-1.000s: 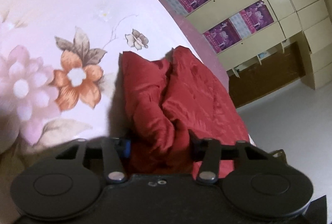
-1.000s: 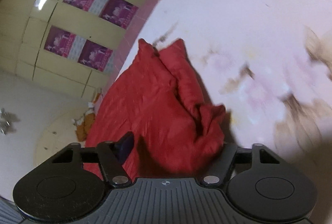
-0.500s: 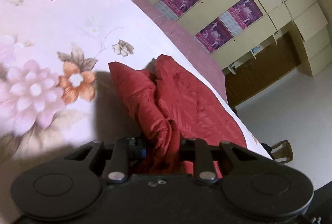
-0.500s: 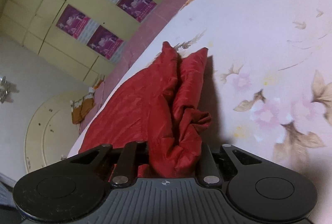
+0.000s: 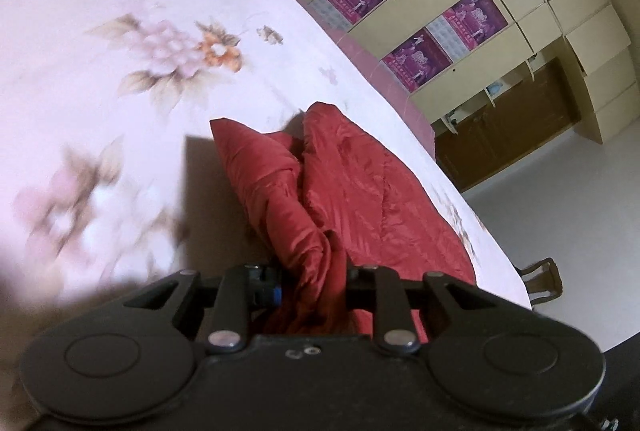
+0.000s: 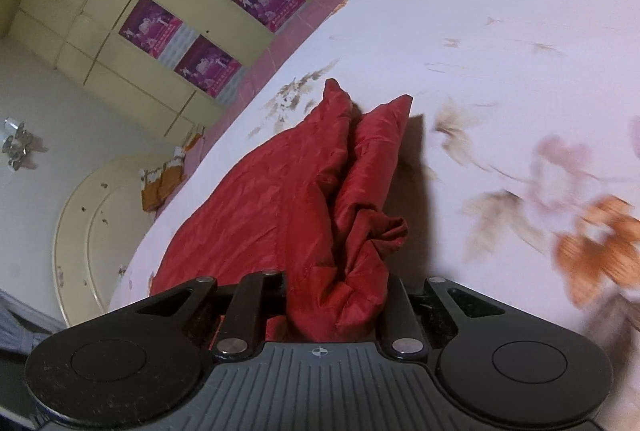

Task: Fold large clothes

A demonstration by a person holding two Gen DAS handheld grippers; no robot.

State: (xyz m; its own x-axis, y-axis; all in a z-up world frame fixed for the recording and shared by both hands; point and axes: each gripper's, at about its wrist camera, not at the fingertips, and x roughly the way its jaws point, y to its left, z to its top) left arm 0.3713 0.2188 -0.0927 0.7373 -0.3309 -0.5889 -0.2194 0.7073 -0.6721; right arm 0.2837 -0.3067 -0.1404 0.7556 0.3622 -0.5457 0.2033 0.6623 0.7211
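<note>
Red garment (image 5: pixel 360 191), one, clamped by two hand-held grippers: left (image 5: pixel 312 285), right (image 6: pixel 336 295).

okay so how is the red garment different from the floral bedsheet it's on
The red garment is one plain deep red; the floral bedsheet is pale pink printed with flowers and leaves.
The garment is bunched and creased, with folds standing up; the bedsheet lies spread flat.
The garment covers only a strip near the bed's edge and is pinched by the left gripper and right gripper; the bedsheet is gripped by neither.
Both are soft fabric on the same bed.
</note>
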